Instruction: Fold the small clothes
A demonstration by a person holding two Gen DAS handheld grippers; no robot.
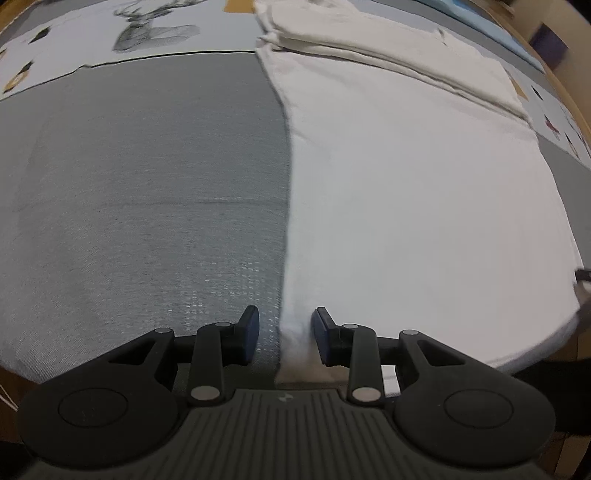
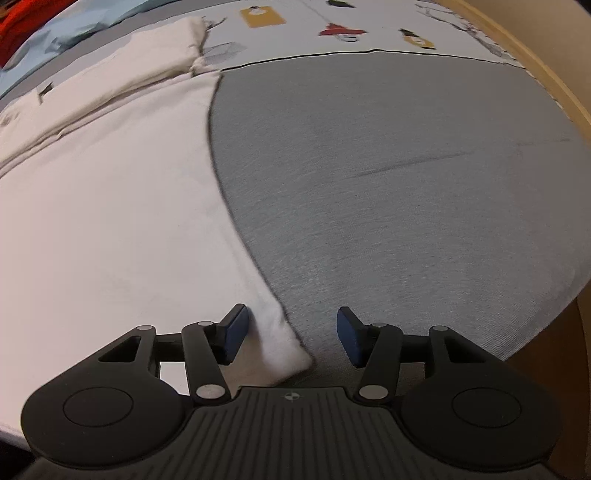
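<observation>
A white garment (image 1: 417, 192) lies flat on a grey cloth (image 1: 147, 192), its far part folded over in layers (image 1: 369, 40). My left gripper (image 1: 286, 334) is open at the garment's near left corner; the left hem runs between its blue-padded fingers. In the right wrist view the same garment (image 2: 110, 206) fills the left side. My right gripper (image 2: 291, 334) is open at the garment's near right corner (image 2: 284, 354), which lies between the fingers, nearer the left pad. Neither gripper pinches the fabric.
The grey cloth (image 2: 406, 184) covers the table, with a printed white cloth (image 2: 332, 33) beyond it. A wooden table edge (image 2: 554, 81) curves along the right. A light blue cloth (image 1: 491, 22) lies at the far back.
</observation>
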